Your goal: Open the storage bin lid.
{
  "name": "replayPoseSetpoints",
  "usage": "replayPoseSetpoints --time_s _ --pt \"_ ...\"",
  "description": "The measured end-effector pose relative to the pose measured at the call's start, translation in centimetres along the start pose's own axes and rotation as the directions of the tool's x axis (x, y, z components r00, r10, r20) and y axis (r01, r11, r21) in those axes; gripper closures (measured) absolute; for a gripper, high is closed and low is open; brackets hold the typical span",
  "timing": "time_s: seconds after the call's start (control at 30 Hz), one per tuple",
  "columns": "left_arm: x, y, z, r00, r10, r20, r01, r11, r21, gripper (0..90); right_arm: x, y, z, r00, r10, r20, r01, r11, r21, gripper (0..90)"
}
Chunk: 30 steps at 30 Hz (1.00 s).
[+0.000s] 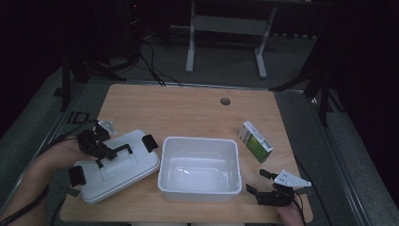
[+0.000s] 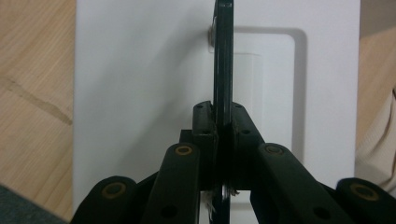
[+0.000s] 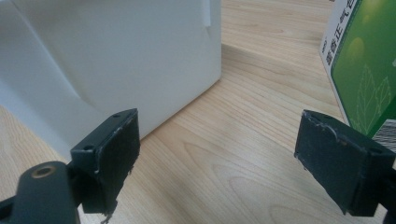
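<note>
A white lid (image 1: 117,165) with black clips lies on the table left of an open white bin (image 1: 198,168). My left gripper (image 1: 107,151) is shut on the lid's black handle (image 2: 222,56); in the left gripper view the thin handle runs up between the closed jaws over the white lid (image 2: 140,93). A green and white carton (image 1: 255,141) lies to the right of the bin. My right gripper (image 1: 261,183) stands open near the front right table edge, with nothing between its pads (image 3: 116,154). The bin wall (image 3: 116,60) is to its left and the carton (image 3: 362,70) to its right.
The wooden table (image 1: 188,113) has a cable hole (image 1: 225,101) at the back. A grey desk frame (image 1: 226,28) stands on the floor beyond. A sleeve edge (image 2: 376,135) shows right of the lid.
</note>
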State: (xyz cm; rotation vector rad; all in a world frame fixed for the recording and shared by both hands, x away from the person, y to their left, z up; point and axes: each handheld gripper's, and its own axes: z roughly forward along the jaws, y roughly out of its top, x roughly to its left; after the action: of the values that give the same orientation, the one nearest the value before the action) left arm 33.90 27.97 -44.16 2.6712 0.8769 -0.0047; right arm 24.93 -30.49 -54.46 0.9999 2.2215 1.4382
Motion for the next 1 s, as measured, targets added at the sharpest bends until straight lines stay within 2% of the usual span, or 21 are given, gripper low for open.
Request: replayPoseSetpoints --time_s 0.27,0.43,0.77,0.87,1.0 --pt "0.8 0.1 2.2 0.9997 -0.026 -0.005 0.026 0.9996 0.011 84.3 0.0 0.0 0.0 1.0000 -0.001 0.001 0.001 1.000 0.002 13.7" --pt "0.9 0.3 3.1 0.9996 -0.028 0.001 0.028 0.9995 0.014 84.2 0.0 0.0 0.0 1.0000 0.000 0.001 0.000 1.000 0.002 13.6" --pt "1.1 0.6 4.6 0.9994 -0.033 0.005 0.033 0.9993 0.017 84.2 0.0 0.0 0.0 1.0000 -0.003 0.002 0.003 1.000 0.003 13.6" --pt "1.3 0.5 4.7 0.9988 -0.046 0.015 0.046 0.9989 -0.002 84.2 0.0 0.0 0.0 1.0000 -0.002 0.001 0.002 1.000 0.003 13.6" --pt "1.3 0.5 4.8 0.9986 -0.049 0.022 0.049 0.9988 -0.001 84.2 0.0 0.0 0.1 1.0000 -0.004 0.001 0.004 1.000 0.006 13.6"
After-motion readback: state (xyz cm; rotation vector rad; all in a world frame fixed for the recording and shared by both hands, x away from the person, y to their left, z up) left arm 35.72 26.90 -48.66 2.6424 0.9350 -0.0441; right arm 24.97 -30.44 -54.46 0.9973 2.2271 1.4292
